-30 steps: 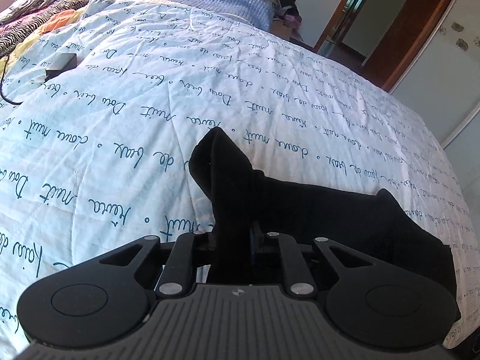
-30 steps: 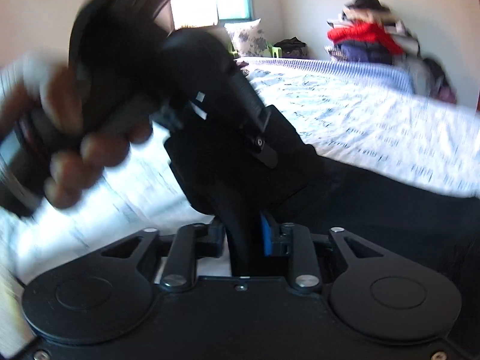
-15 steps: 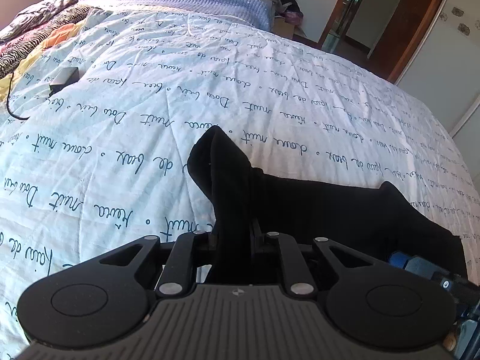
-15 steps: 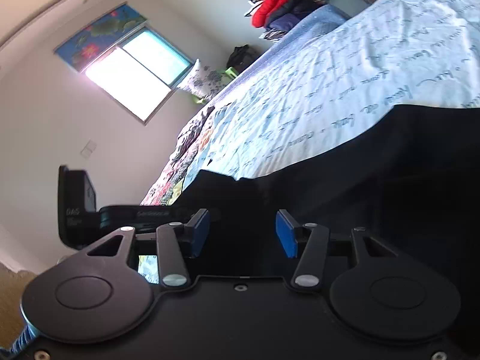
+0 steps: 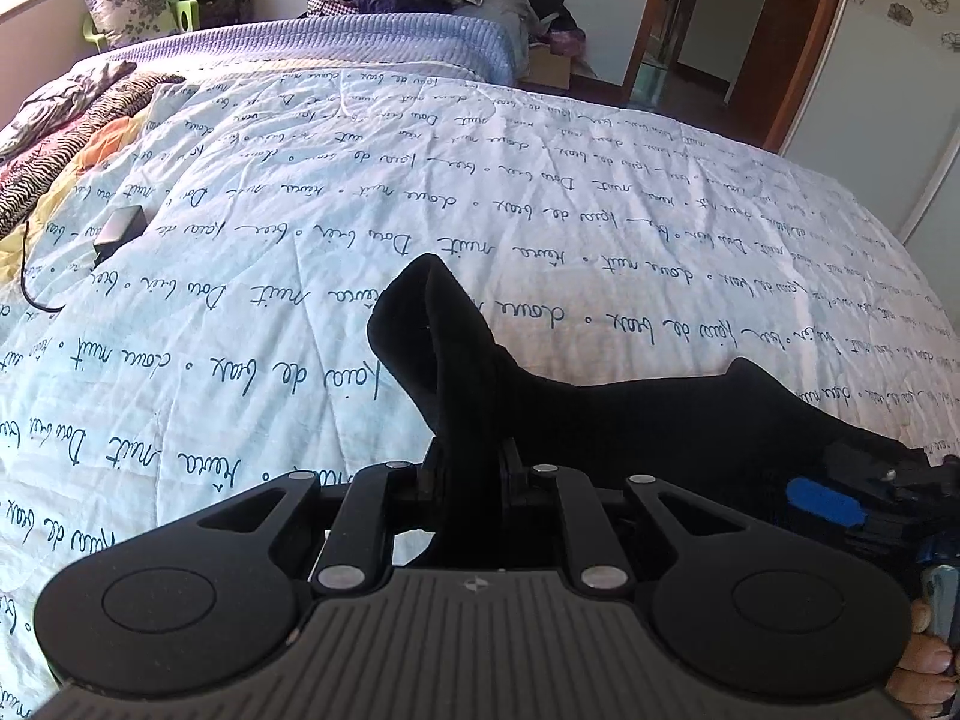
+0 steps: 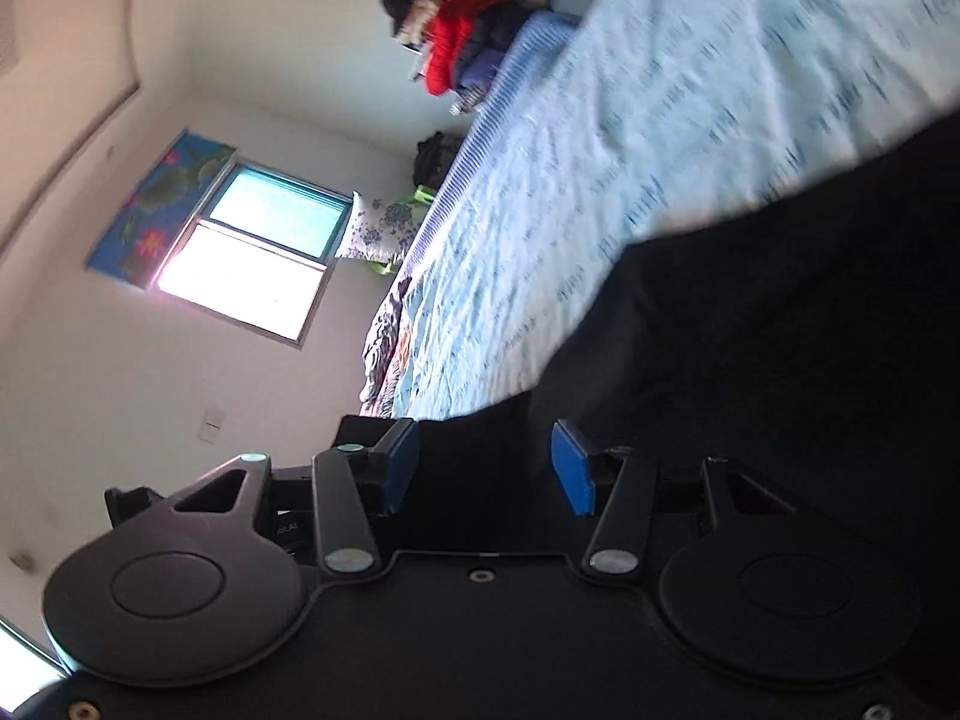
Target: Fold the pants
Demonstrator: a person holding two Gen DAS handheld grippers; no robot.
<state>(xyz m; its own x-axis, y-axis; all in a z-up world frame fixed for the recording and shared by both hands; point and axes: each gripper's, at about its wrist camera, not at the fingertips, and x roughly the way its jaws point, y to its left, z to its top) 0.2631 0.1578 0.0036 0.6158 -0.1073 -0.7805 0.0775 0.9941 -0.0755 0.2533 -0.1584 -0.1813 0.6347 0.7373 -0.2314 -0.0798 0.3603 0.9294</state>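
While the left gripper (image 5: 467,468), tilted down over the bed (image 5: 300,192), pinches a raised fold of the pants (image 5: 600,420), the rolled right gripper (image 6: 485,468) has just opened, cloth loose between its jaws; only its view shows the window (image 6: 252,252).

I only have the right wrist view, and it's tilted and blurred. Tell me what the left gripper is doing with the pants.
Observer: The left gripper is shut on a bunched fold of the black pants, which sticks up past its fingers.
Operator: Say where the rest of the pants lies.
Observer: It trails right across the printed quilt.
Operator: Report anything else on the bed.
Observer: A small dark adapter with a cable lies near the quilt's left edge.
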